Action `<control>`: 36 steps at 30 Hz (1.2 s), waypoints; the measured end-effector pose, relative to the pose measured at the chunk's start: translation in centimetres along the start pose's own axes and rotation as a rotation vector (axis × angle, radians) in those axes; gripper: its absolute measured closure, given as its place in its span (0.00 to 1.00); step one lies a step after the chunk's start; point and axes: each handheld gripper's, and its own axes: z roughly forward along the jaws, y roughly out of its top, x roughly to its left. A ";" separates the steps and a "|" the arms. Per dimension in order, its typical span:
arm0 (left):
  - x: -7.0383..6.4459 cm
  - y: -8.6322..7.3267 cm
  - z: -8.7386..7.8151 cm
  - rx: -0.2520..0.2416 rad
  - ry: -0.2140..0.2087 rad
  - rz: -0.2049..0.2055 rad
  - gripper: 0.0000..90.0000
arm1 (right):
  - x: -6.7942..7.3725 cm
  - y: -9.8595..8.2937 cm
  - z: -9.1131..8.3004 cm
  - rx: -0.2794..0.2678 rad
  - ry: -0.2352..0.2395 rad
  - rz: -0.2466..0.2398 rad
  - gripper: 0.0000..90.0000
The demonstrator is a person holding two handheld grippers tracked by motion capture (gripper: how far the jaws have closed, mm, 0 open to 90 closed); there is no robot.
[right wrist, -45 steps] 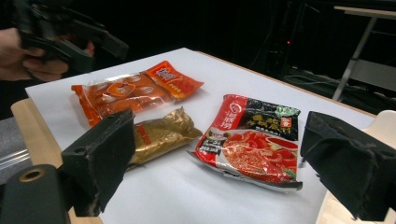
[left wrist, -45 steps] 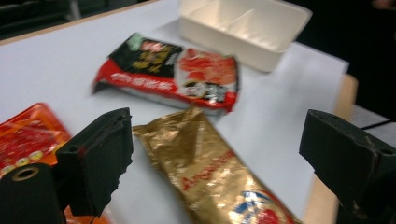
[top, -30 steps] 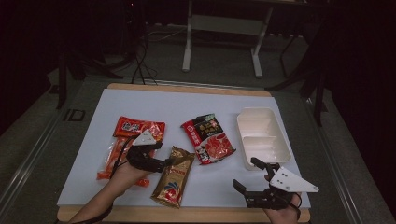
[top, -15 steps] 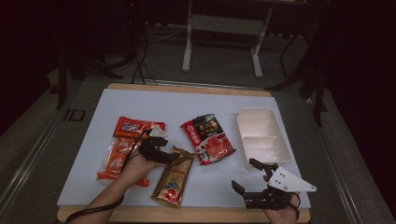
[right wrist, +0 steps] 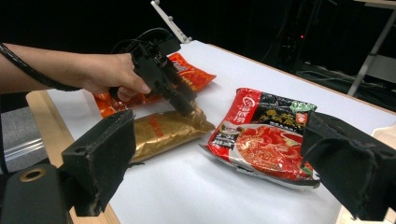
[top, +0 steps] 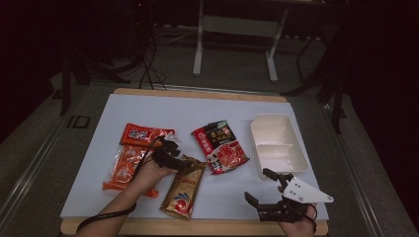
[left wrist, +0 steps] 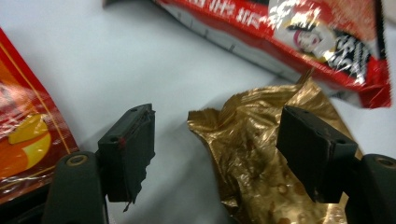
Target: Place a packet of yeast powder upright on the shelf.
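left gripper view: left claw [left wrist: 217,140] released, jaws straddling gold packet [left wrist: 261,154] top edge, on worktop [top: 99,163] beside red noodle packet [top: 221,146]; since earlier frame it advanced onto packet; right claw [top: 261,186] released, idle

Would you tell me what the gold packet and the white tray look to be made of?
Gold packet: seemingly metallised plastic film, glossy; it crinkles and reflects light at the sealed end. White tray: probably thin moulded plastic or foam, matte, with a rounded rim and two compartments.
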 end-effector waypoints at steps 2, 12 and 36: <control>0.0 0.0 0.3 0.013 0.002 -0.001 0.35 | 0.0 0.0 0.1 0.004 0.003 0.001 0.12; -0.5 0.4 0.6 0.074 0.007 0.009 0.48 | 0.1 0.0 0.0 0.006 0.005 -0.002 0.12; -2.2 0.1 -2.0 0.011 0.077 0.136 1.00 | -0.1 0.0 -0.1 0.007 0.001 -0.004 0.13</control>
